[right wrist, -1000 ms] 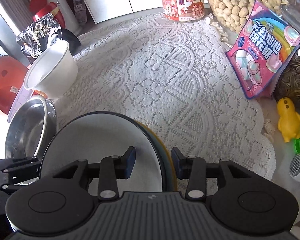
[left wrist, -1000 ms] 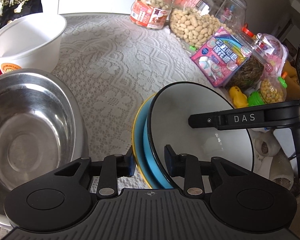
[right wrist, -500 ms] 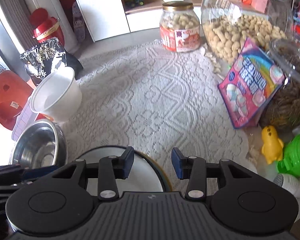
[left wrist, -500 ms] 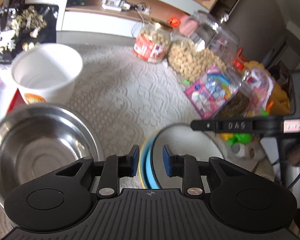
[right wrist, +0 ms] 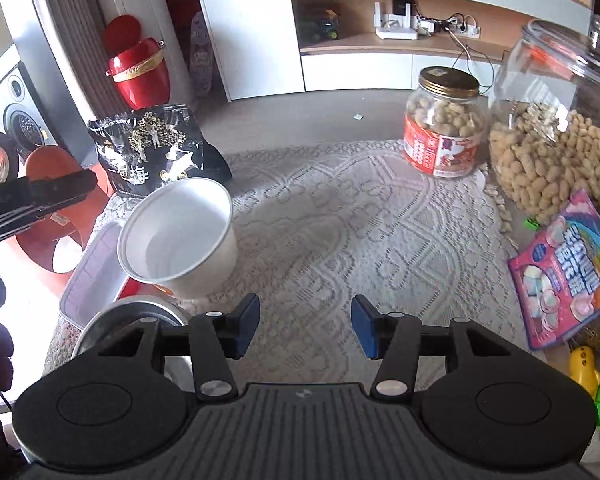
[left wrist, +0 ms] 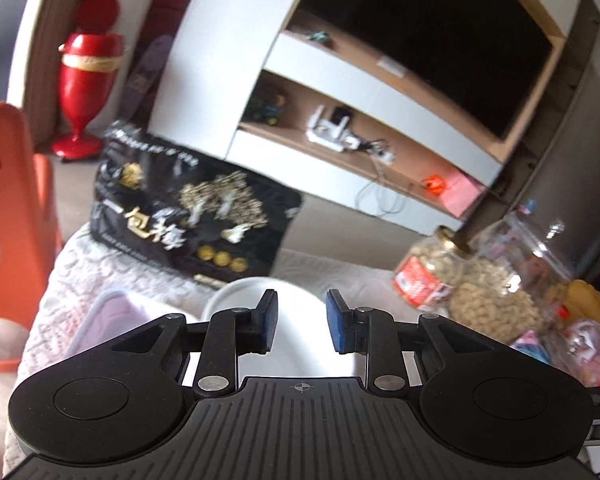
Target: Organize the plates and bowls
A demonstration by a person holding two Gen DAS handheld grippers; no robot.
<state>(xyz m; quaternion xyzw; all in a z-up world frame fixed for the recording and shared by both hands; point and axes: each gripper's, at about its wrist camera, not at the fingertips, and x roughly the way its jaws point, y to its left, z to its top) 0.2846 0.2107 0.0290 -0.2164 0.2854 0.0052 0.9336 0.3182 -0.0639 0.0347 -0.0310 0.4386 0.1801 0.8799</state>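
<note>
On the lace cloth (right wrist: pixel 340 240), white bowl (right wrist: pixel 180 240) sits just beyond steel bowl (right wrist: pixel 128 320), likely staged for nesting. Left gripper (left wrist: pixel 298 326) tilted up, jaws apart, empty, white bowl rim behind them. Right gripper (right wrist: pixel 305 326) wide open, empty, over bare cloth. White bowl: deep, plain, empty, leaning slightly.

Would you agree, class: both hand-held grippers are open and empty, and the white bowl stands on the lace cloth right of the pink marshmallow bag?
Not quite. In the right wrist view the white bowl stands left of the pink marshmallow bag, across the lace cloth. The rest holds: the right hand-held gripper and the left hand-held gripper are both open and empty.
</note>
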